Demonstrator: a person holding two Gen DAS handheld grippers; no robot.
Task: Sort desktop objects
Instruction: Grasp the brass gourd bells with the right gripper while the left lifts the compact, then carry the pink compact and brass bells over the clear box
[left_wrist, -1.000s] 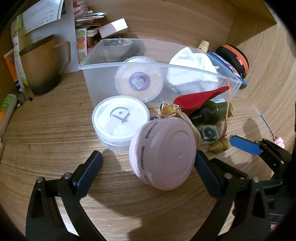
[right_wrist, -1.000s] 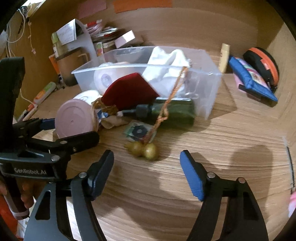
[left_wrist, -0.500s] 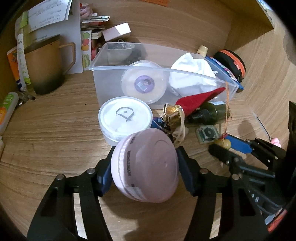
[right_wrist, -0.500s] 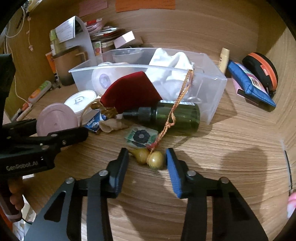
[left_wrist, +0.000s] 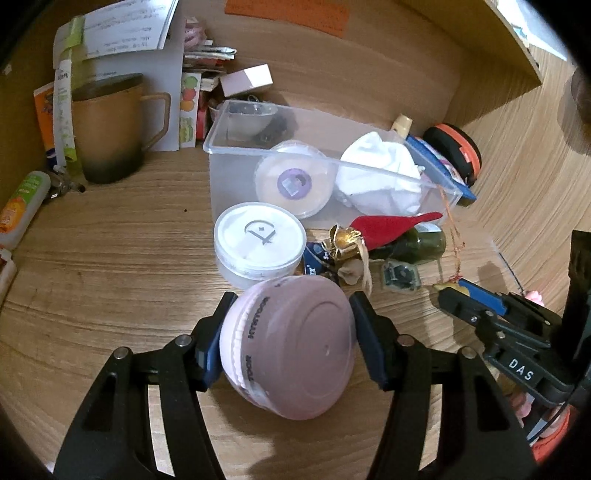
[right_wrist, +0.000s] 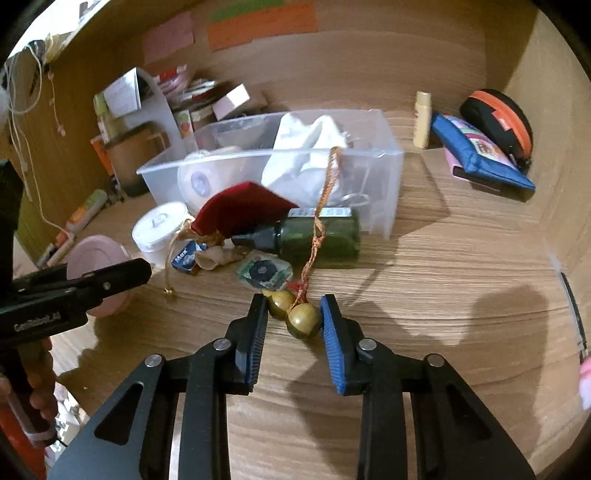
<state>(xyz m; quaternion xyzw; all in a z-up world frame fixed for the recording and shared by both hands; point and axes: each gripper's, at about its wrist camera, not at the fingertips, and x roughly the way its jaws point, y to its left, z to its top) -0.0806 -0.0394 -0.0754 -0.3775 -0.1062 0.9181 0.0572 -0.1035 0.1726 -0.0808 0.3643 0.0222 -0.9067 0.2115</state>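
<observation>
My left gripper (left_wrist: 291, 325) is shut on a pink round container (left_wrist: 291, 347), held tilted just above the wooden desk. My right gripper (right_wrist: 293, 314) is shut on the two brass-coloured gourd beads (right_wrist: 301, 319) of a charm whose braided cord (right_wrist: 319, 221) runs up over a green bottle (right_wrist: 321, 236). A clear plastic bin (left_wrist: 221, 173) behind holds a white round tub (left_wrist: 291, 181) and a white cloth (left_wrist: 380, 177). A second white lidded tub (left_wrist: 258, 240), a red pouch (right_wrist: 240, 212) and a small sachet (right_wrist: 264, 273) lie in front of it.
A brown mug (left_wrist: 107, 129), papers and small boxes stand at the back left. A tube (left_wrist: 22, 206) lies at the far left. A blue pouch (right_wrist: 480, 155), a black and orange case (right_wrist: 498, 118) and a lip balm (right_wrist: 421, 118) lie at the back right.
Both grippers have closed: the left on the pink container, the right on the gourd beads. The left gripper has drawn the container slightly toward me.
</observation>
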